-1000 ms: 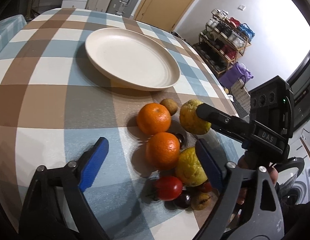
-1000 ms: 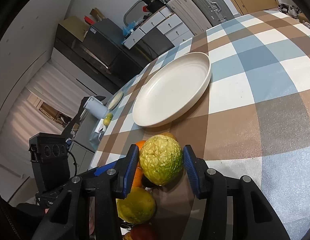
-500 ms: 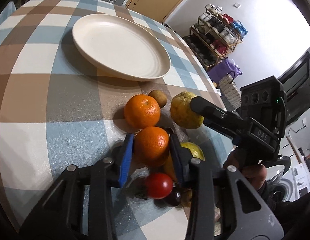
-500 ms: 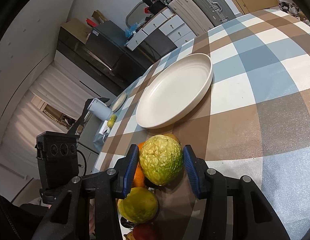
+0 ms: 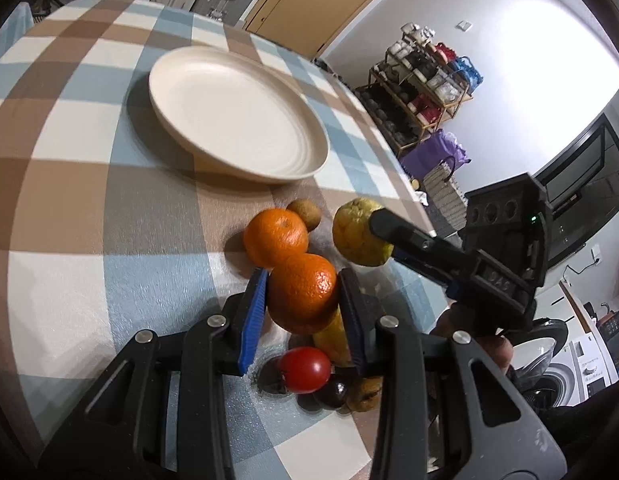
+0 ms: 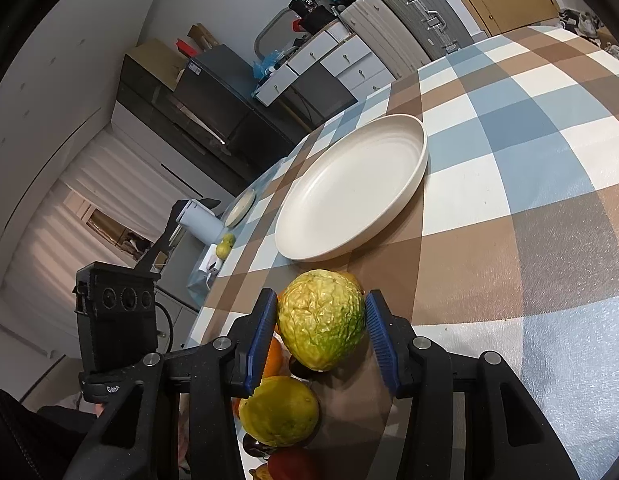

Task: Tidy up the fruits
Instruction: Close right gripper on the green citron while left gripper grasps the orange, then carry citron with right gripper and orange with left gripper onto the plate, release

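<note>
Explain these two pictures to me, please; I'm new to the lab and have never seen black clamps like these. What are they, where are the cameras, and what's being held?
There is no robot here. A person holds a hand-operated gripper in each hand, and each one carries a wide-angle camera looking out along its two blue-padded fingers.

The left camera's picture shows the left gripper shut on an orange. The right gripper shows there too, reaching in from the right.

The right camera's picture shows the right gripper shut on a wrinkled yellow-green fruit.

On the checked tablecloth lie an empty cream plate, another orange, a small brown fruit, a tomato, a smoother yellow fruit and some small dark fruits.
</note>
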`<move>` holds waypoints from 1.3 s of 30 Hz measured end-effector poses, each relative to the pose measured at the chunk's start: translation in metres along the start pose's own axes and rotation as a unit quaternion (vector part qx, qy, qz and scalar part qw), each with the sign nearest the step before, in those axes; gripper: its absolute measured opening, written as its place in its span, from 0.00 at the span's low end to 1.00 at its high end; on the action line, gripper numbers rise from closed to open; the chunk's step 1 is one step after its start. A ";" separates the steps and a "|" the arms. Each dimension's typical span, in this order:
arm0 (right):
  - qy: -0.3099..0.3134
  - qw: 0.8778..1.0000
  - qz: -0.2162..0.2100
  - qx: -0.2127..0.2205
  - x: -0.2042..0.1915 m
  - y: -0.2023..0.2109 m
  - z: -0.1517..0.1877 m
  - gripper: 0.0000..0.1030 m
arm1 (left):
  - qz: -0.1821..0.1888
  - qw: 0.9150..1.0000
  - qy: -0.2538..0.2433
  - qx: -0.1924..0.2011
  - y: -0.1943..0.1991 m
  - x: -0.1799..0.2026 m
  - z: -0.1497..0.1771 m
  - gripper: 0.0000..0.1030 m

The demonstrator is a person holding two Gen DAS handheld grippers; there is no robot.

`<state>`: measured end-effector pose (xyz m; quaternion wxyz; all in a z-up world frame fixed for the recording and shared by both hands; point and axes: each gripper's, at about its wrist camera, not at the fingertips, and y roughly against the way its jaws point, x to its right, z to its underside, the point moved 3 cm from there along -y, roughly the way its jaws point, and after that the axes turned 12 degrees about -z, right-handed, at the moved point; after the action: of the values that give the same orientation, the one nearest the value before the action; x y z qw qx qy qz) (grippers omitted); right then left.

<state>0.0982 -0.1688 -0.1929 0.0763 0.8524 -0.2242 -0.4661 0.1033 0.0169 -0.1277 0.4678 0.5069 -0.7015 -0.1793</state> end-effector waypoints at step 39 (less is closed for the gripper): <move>0.056 0.997 0.035 -0.042 0.027 -0.106 -0.192 0.45 | -0.111 0.988 -0.094 0.042 -0.095 -0.034 -0.226 0.31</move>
<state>0.3030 -0.1016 -0.1430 0.1414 0.8647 -0.2297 -0.4238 0.3459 0.0573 -0.1007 0.3547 0.5821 -0.6885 -0.2474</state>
